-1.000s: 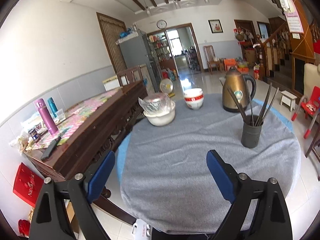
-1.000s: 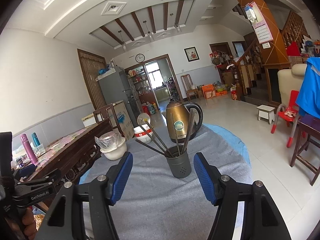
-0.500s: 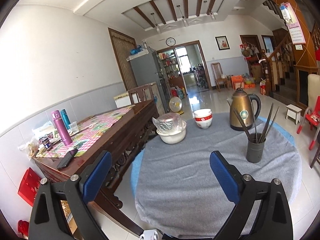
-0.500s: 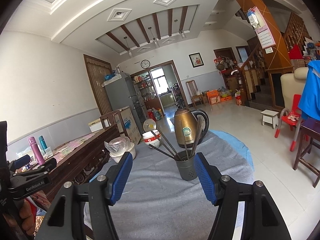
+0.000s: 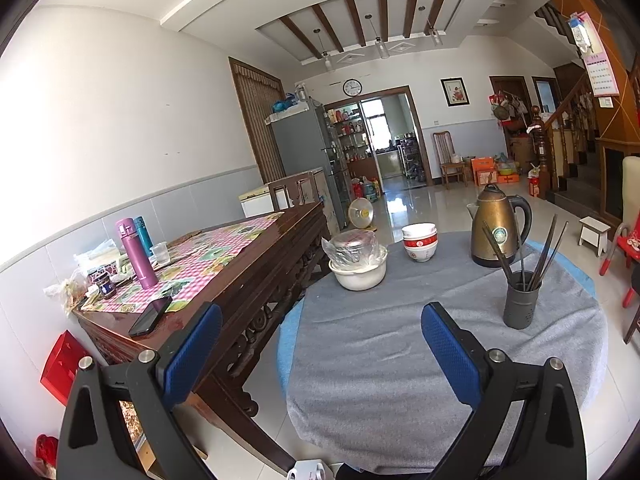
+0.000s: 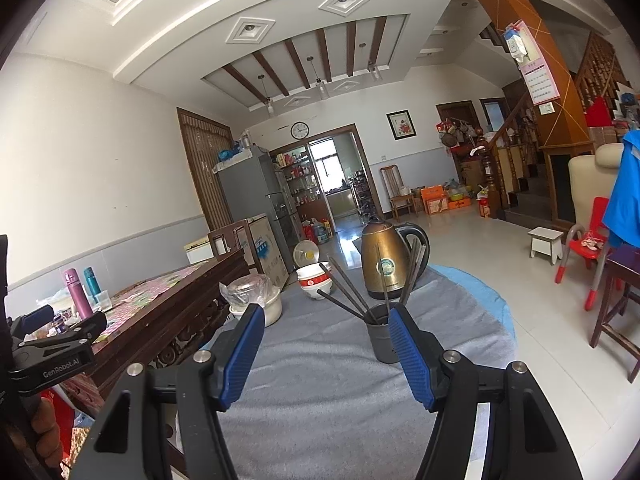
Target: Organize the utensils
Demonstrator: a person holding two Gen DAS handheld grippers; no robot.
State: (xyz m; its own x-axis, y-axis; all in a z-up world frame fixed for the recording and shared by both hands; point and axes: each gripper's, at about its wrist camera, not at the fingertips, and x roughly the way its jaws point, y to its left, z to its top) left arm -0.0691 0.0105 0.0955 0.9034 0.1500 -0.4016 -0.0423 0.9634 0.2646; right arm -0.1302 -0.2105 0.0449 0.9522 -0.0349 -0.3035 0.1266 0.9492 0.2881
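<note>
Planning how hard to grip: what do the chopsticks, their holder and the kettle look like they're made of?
Chopsticks: thin, dark, matte; probably wood or alloy, unclear.
Holder: dull grey cylinder with small holes, likely plastic or metal.
Kettle: brushed bronze-coloured metal with a soft sheen, and a black handle, probably plastic.

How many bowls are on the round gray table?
3, maybe more hidden. Two red-and-white bowls sit stacked left of the kettle. A white bowl, holding something in plastic wrap, stands further left near the table edge.
</note>
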